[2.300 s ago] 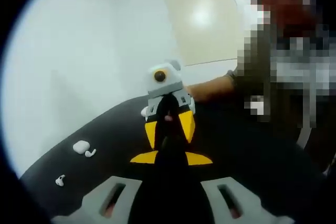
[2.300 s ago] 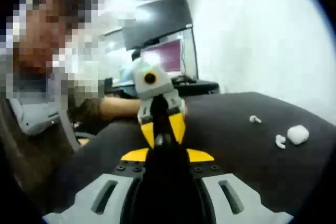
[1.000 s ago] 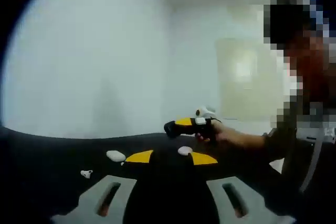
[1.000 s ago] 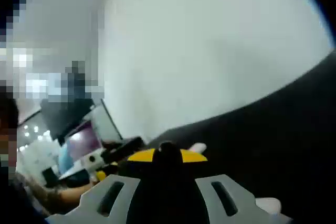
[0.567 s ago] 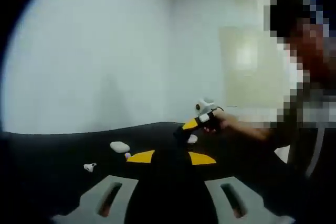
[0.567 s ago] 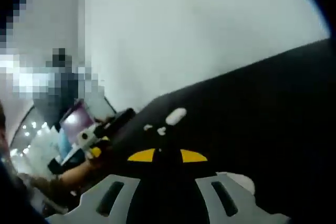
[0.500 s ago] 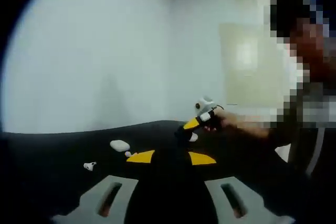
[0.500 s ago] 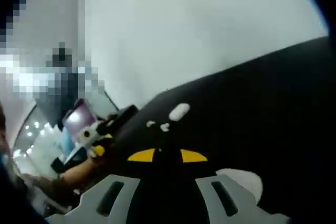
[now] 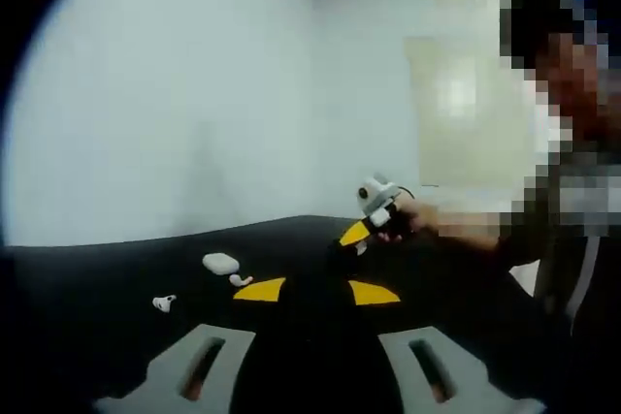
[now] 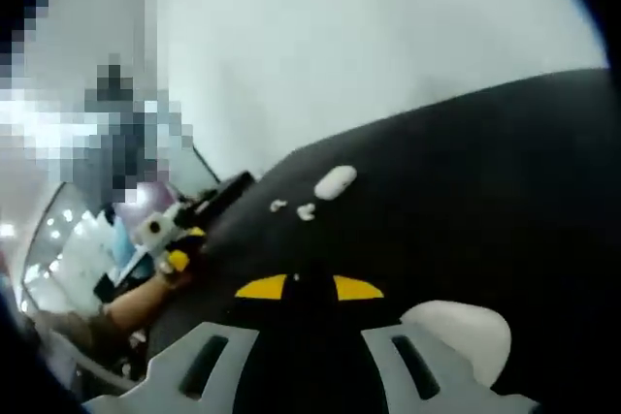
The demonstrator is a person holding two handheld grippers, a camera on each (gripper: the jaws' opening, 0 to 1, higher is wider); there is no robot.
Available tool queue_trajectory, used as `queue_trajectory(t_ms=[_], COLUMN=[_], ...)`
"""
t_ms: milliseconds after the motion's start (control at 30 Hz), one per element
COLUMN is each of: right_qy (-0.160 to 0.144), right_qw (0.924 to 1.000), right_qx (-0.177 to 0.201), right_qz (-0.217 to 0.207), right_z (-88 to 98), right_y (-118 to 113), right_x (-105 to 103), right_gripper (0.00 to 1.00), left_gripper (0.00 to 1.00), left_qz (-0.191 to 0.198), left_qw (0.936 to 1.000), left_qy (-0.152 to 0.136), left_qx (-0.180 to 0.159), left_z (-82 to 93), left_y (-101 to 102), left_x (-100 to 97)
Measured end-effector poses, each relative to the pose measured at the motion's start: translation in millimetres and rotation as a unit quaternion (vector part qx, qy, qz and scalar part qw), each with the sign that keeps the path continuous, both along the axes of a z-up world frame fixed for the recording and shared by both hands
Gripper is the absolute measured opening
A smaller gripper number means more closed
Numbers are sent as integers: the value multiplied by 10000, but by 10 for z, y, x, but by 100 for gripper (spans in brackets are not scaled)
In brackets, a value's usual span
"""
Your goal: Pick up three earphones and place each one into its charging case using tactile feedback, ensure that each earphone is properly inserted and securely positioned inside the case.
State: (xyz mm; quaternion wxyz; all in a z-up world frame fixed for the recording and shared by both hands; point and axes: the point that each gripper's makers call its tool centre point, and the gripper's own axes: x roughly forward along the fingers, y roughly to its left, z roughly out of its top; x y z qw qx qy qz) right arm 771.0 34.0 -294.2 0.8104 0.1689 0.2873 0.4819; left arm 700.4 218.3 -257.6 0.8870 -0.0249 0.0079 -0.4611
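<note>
A: Seen in left gripper view: black desk (image 9: 116, 269), white case (image 9: 220, 262) left of centre, long axis roughly level across the frame. Earphone (image 9: 240, 280) just right of it, lower; second earphone (image 9: 164, 302) apart toward lower left. Stem directions too small to tell.

B: Left tool (image 9: 315, 290)?

A: Yellow tips apart, open, gripping nothing. Right tool (image 9: 354, 236) entering from centre right, angled down-left; state not readable there.

B: Right gripper view?

A: Yellow tips apart (image 10: 310, 287), nothing between. Case (image 10: 336, 181) upper centre, tilted up-right; two earphones (image 10: 306, 211) beside it. Another white case (image 10: 466, 329) lower right.
</note>
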Motion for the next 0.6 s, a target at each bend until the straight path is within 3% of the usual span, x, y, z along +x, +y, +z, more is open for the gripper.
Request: queue_trajectory(t_ms=[300,500,600], right_qy=[-172,-297,-717], right_qw=[9997,9991,9959], right_qx=[-135,-308,-535], right_qz=[70,3,-138], right_z=[14,18,71], right_y=[108,42,-36], right_x=[-56,-7,75], right_gripper=[18,18,19], left_gripper=[20,20,20], left_qz=[-52,-88,-96], left_qw=[10000,9999,9999], left_qy=[-25,-51,-54], left_qx=[-11,67,52], left_z=[3,-11,-5], left_y=[1,-14,-11], left_x=[-20,-26,-28])
